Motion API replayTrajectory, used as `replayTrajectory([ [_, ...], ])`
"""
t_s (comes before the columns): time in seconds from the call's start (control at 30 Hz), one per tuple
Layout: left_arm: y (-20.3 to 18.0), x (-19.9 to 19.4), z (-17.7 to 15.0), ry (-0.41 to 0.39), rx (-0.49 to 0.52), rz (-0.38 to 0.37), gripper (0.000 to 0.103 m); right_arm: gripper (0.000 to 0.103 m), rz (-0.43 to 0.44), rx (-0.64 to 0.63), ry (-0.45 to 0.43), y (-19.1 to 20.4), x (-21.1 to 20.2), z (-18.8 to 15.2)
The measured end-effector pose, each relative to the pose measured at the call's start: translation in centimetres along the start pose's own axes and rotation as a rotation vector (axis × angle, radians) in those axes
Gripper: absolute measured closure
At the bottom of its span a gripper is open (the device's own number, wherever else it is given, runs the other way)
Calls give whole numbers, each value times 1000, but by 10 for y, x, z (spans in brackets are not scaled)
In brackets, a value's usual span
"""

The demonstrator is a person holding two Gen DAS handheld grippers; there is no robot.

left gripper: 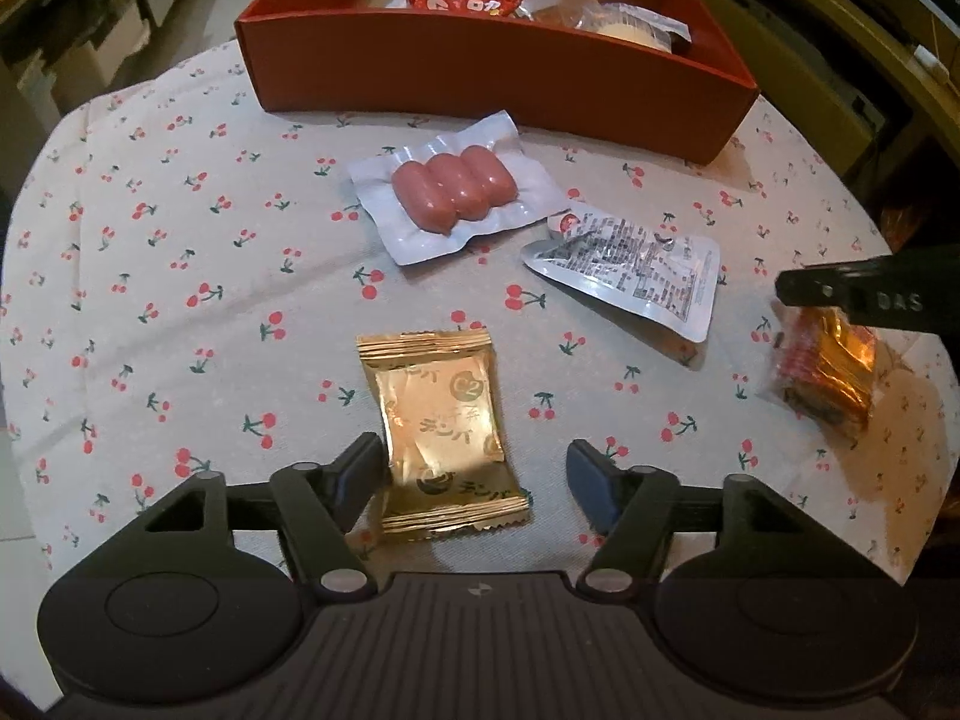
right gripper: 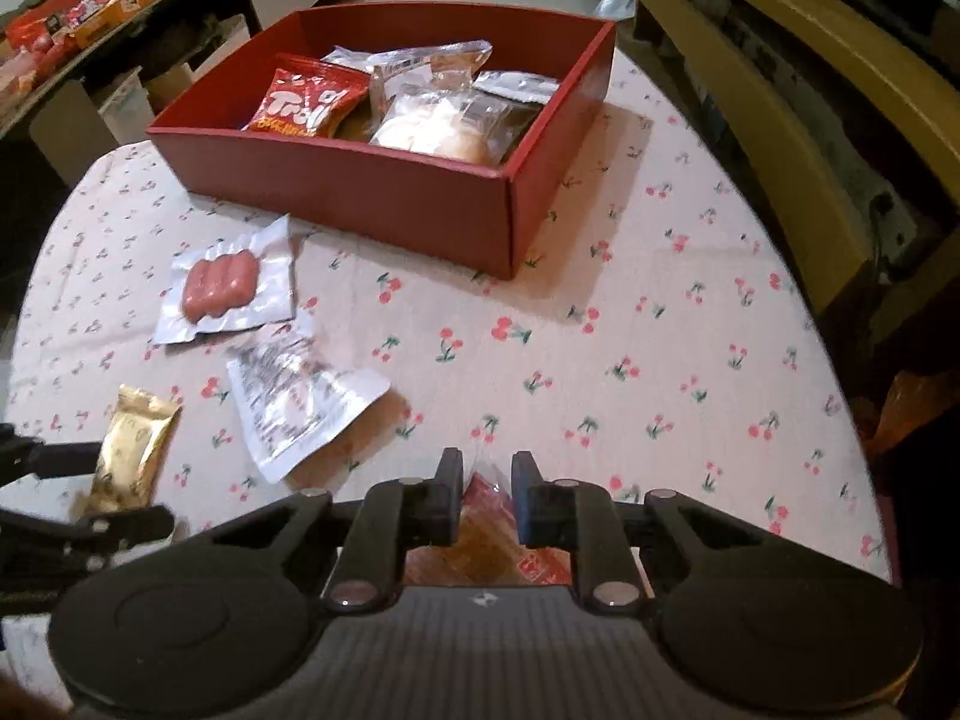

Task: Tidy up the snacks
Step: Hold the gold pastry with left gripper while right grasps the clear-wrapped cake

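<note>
Counter (left gripper: 180,300): cherry-print cloth | red box (right gripper: 390,198) at 12 o'clock, already holding snacks | left tongs (left gripper: 474,468) spread, gold packet (left gripper: 438,426) between them, unpinched | right tongs (right gripper: 487,495) pinching orange packet (right gripper: 489,546) | sausage pack (left gripper: 456,192) and silver pouch (left gripper: 636,270) loose before the box.
</note>
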State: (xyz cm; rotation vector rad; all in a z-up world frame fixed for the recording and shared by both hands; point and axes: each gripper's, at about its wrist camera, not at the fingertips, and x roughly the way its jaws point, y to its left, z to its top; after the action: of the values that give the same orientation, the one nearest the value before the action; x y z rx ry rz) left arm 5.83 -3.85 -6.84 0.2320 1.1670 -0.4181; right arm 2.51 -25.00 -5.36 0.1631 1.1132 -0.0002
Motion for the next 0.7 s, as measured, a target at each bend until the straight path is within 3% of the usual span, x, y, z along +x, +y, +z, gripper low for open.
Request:
replayTrajectory([
  [0.2, 5, -3, -2, -12, -5, 20, 51, 57, 45, -45, 8, 16, -10, -12],
  [0.7, 3, -7, -3, -17, -16, -25, 57, 58, 82, -85, -58, 32, -26, -17],
])
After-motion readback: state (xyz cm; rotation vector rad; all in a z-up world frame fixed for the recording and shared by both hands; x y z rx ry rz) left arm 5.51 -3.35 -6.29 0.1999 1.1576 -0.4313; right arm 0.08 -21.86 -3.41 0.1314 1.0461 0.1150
